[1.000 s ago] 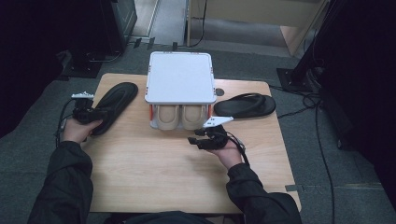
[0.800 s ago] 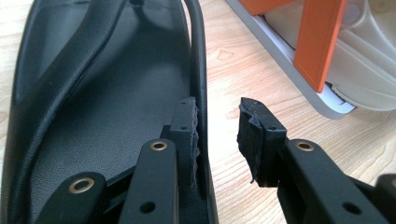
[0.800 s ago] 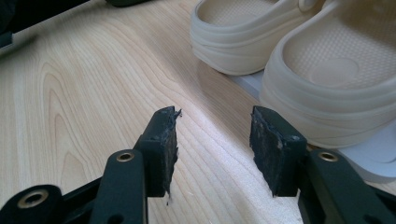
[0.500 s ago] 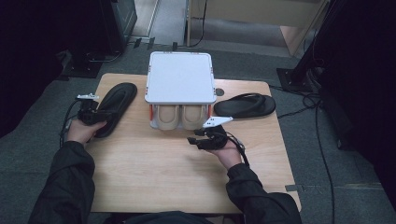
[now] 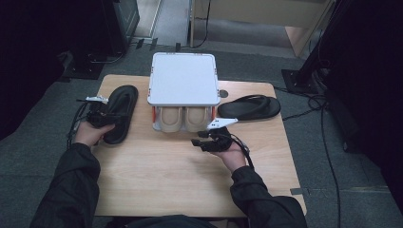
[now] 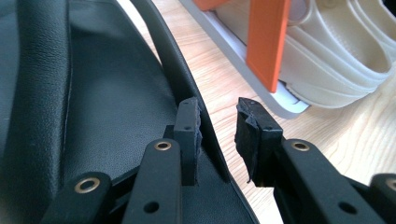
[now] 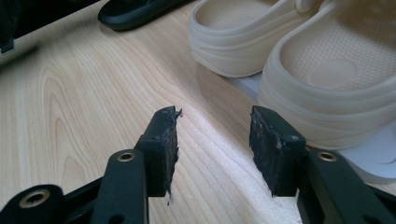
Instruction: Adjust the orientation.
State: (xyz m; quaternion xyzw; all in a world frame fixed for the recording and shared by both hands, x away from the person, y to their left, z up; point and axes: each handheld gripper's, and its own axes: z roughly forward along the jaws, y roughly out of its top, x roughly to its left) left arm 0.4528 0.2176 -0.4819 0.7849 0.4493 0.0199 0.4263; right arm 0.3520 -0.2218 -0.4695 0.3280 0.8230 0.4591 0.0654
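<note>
Left hand-held gripper (image 6: 217,128): jaws part open, straddling the raised edge of the black sandal (image 6: 93,93), one pad inside on the footbed, the other outside over the wood. Not clamped yet, nothing held. In the high view this left hand-held gripper (image 5: 102,114) sits at 9 o'clock of the tabletop (image 5: 180,175), on the near half of that black sandal (image 5: 119,111).

Right hand-held gripper (image 7: 212,144): jaws wide apart, empty, hovering over bare wood. Beige clogs (image 7: 299,60) are just beyond it at 12 to 1 o'clock, resting on the bottom shelf of the white rack (image 5: 183,78). In the high view the right hand-held gripper (image 5: 199,141) sits just in front of the rack, at 6 o'clock from the beige clogs (image 5: 183,118).

Second black sandal (image 5: 249,107) lies flat at 3 o'clock of the rack, well apart from the first.

Step, my read: grasp phase on the left sandal, approach done, close pending. Both clogs already sit in the rack, so the black pair looks like what's left.

Next move needs: close on the sandal's rim, firm enough that the flexible sole doesn't slip out, then lift clear of the wood before moving toward the rack. Right side is free to go for the sandal at 3 o'clock.
</note>
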